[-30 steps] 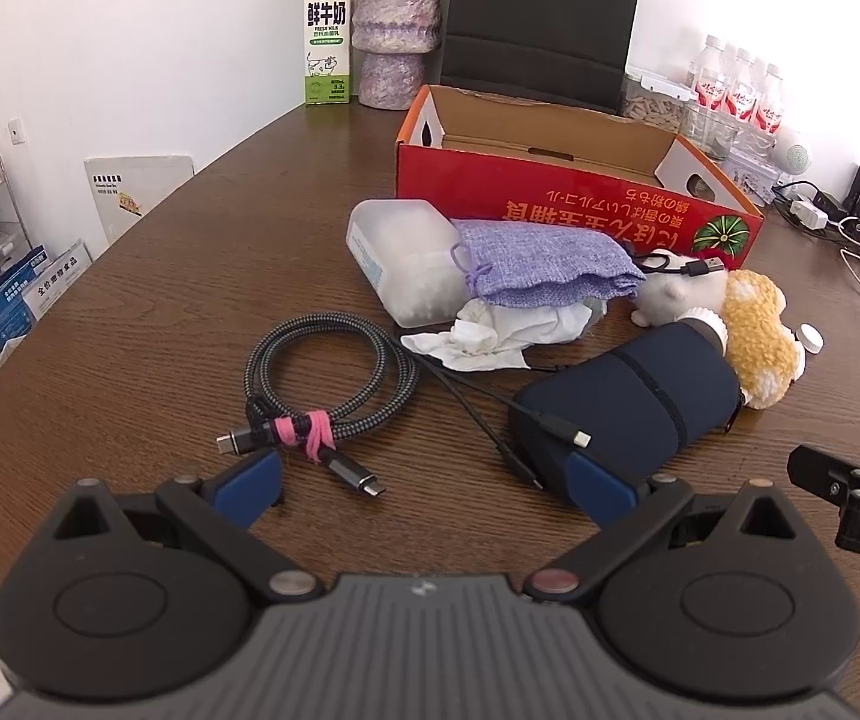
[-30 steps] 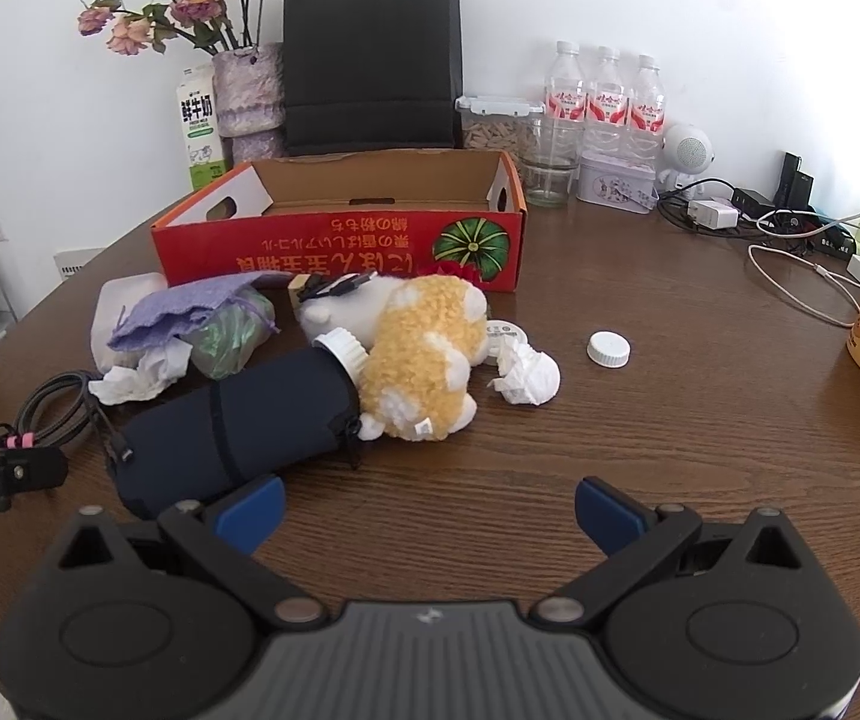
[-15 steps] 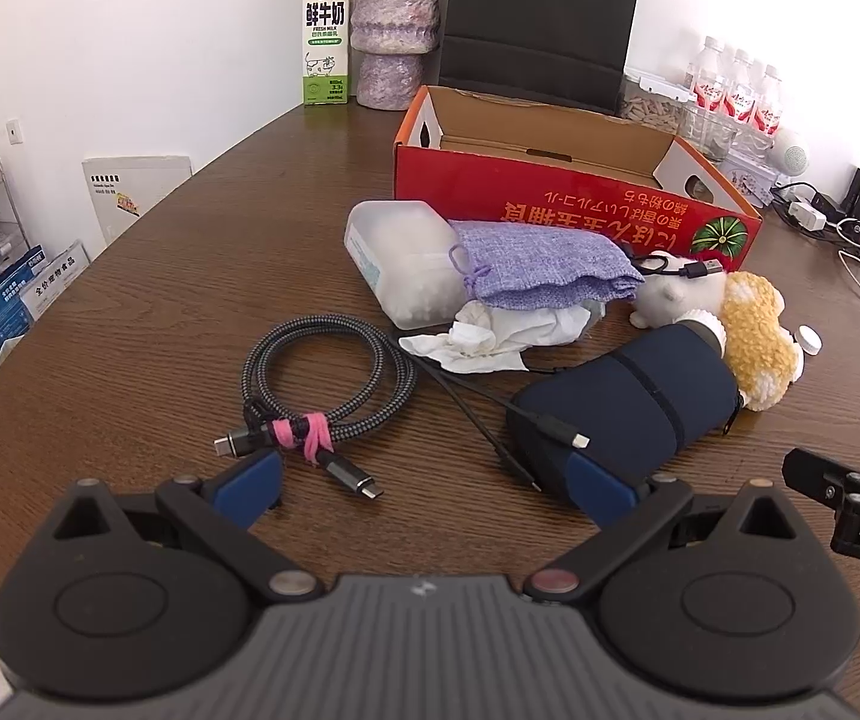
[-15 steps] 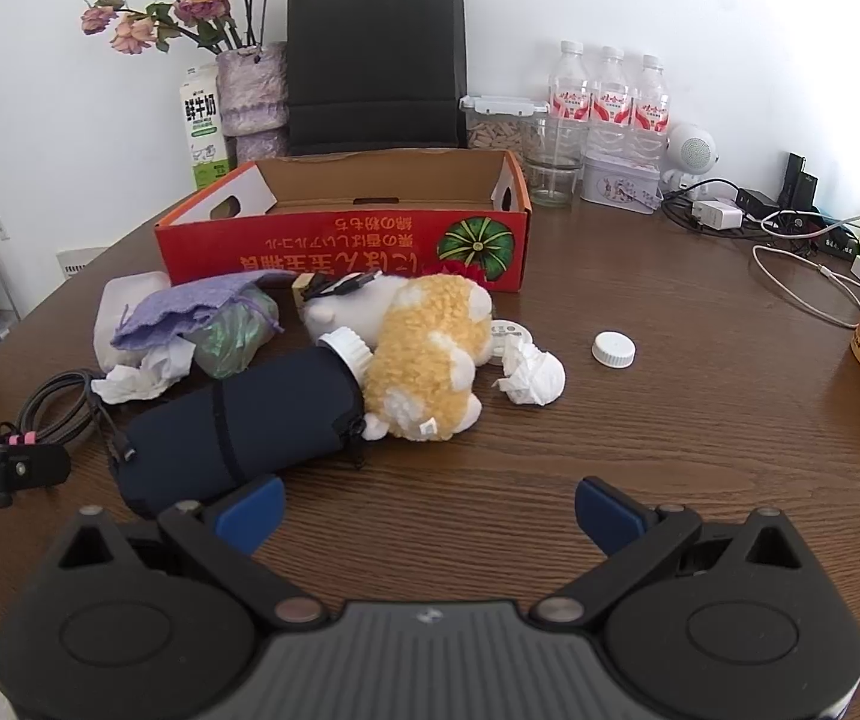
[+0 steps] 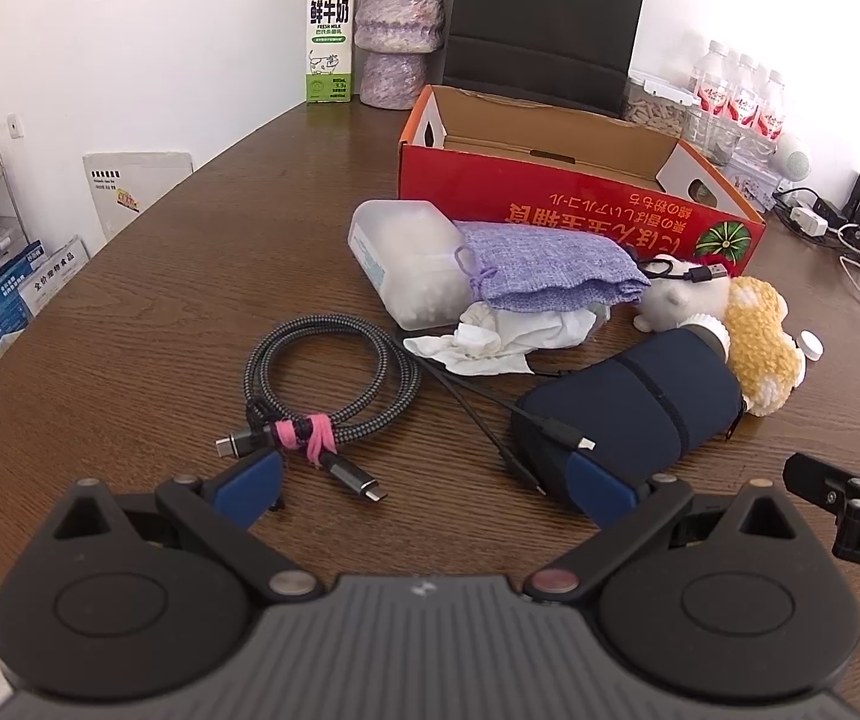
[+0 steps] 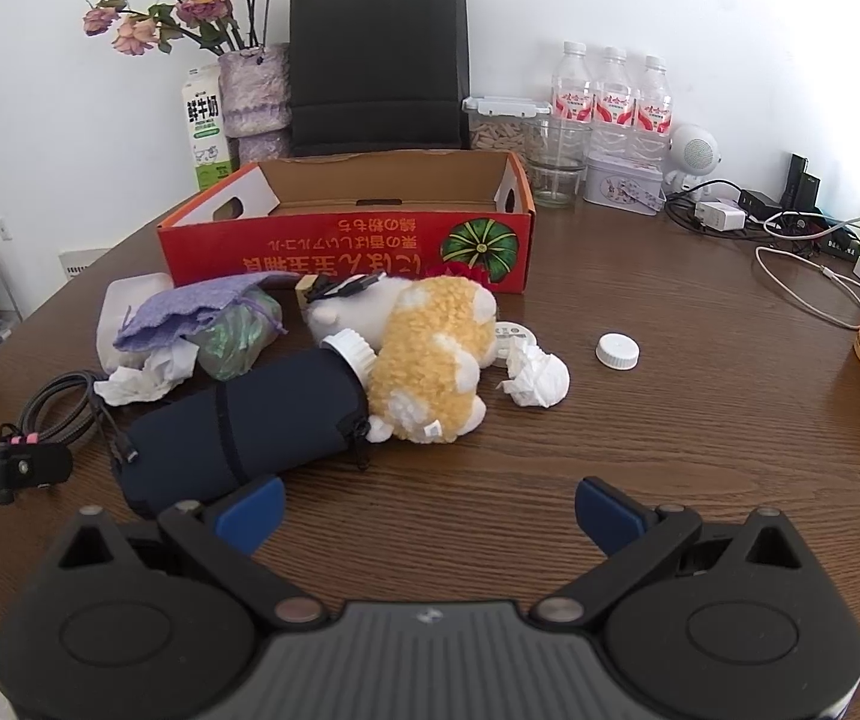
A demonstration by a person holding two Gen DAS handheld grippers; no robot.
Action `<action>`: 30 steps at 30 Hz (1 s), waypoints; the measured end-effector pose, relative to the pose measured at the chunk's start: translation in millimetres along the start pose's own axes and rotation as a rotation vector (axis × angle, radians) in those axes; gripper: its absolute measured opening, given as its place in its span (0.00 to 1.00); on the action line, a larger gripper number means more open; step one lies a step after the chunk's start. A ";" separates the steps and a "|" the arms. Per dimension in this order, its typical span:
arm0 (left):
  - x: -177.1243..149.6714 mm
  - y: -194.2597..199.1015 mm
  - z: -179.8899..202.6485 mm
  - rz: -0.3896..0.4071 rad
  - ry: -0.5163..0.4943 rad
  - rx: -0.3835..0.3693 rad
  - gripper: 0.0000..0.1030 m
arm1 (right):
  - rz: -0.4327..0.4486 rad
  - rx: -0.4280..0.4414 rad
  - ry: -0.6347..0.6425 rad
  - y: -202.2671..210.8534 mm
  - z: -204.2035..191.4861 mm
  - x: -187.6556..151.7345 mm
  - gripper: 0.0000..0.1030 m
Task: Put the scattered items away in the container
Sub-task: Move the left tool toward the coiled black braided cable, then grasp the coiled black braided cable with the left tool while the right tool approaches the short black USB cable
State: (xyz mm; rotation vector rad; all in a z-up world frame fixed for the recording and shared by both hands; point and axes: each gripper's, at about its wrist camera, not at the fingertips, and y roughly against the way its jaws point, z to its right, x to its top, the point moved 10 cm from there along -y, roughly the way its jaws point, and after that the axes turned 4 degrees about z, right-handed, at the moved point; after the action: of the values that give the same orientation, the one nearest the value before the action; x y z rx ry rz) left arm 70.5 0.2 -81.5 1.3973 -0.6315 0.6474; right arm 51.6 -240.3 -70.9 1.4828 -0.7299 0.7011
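Ahead of left gripper (image 5: 423, 489) spread jaws, coiled cable (image 5: 327, 384), navy pouch (image 5: 634, 414)

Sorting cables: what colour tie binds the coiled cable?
Pink tie, clearest in the left wrist view.

Bright, even daylight in both views; white wall (image 6: 610, 0) nearly blown out. Soft sheen on the wood surface (image 5: 147, 312), shadows faint. Strong fisheye bend w/ dark corner vignette. Centre sharp, edges slightly soft, esp. far right.
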 end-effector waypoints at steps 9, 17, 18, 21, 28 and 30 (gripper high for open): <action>3.1 -9.1 -29.3 0.017 0.058 0.023 1.00 | 0.029 0.017 -0.006 -3.5 -4.0 0.2 1.00; 7.3 -36.5 -60.6 -0.002 0.072 0.067 1.00 | 0.028 0.002 -0.025 -19.0 1.6 -0.9 1.00; 7.0 -40.8 -62.3 -0.011 0.067 0.072 1.00 | 0.029 -0.002 -0.027 -20.8 2.9 -0.3 1.00; 6.4 -52.1 -63.6 -0.030 0.030 0.077 1.00 | 0.033 -0.017 -0.032 -26.4 7.5 3.2 1.00; 6.9 -72.8 -58.8 -0.066 -0.036 0.051 1.00 | 0.028 -0.053 -0.043 -42.8 15.6 11.9 1.00; 8.1 -76.7 -57.3 -0.066 -0.054 0.053 1.00 | 0.026 -0.061 -0.047 -47.3 16.9 14.0 1.00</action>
State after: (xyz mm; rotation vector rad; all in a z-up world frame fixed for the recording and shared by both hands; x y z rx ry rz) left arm 133.6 52.7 -131.4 1.4834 -0.6121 0.5791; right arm 97.5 -256.6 -89.3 1.4409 -0.8015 0.6601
